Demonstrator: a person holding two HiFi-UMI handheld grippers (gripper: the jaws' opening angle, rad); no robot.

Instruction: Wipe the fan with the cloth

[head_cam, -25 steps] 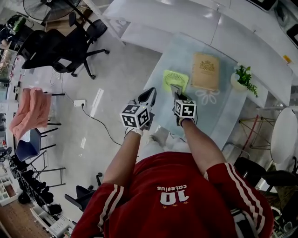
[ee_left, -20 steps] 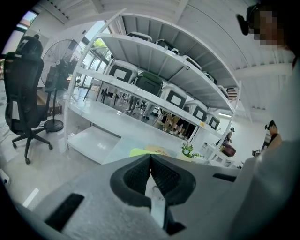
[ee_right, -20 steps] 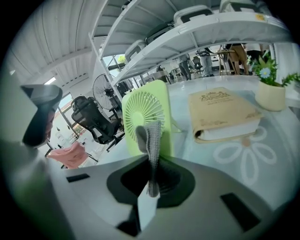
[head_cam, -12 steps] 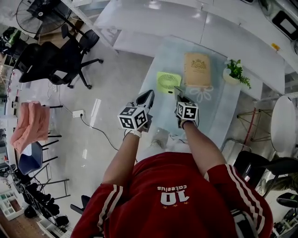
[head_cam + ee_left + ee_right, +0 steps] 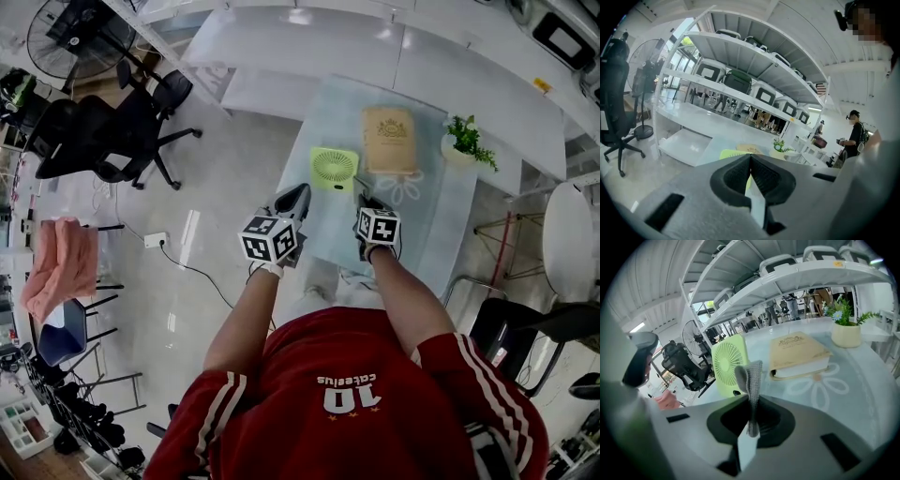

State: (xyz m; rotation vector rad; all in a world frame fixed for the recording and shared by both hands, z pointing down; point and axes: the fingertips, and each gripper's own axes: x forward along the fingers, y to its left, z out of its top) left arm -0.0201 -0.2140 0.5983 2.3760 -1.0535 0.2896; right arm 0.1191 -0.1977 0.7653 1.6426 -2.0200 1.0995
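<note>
A small lime-green fan (image 5: 334, 168) (image 5: 727, 362) stands upright on the glass table (image 5: 328, 103), near its left edge. My right gripper (image 5: 364, 200) (image 5: 751, 401) is shut on a grey cloth (image 5: 751, 380), whose folded end sticks up between the jaws, a little short of the fan. My left gripper (image 5: 296, 199) (image 5: 750, 176) is shut with nothing in it, held off the table's left edge, level with the right one. In the left gripper view only a strip of the green fan (image 5: 727, 154) shows behind the jaws.
A tan book (image 5: 388, 139) (image 5: 797, 356) lies right of the fan, over a white flower print (image 5: 820, 383). A potted plant (image 5: 463, 142) (image 5: 847, 329) stands at the table's far right. White shelving (image 5: 309, 47) runs behind. Office chairs (image 5: 103, 131) and a floor fan (image 5: 58, 30) stand at left.
The head view has shifted, so the table and fan sit slightly higher and farther left in it. Both grippers have stayed close together in front of the fan, the cloth still held.
</note>
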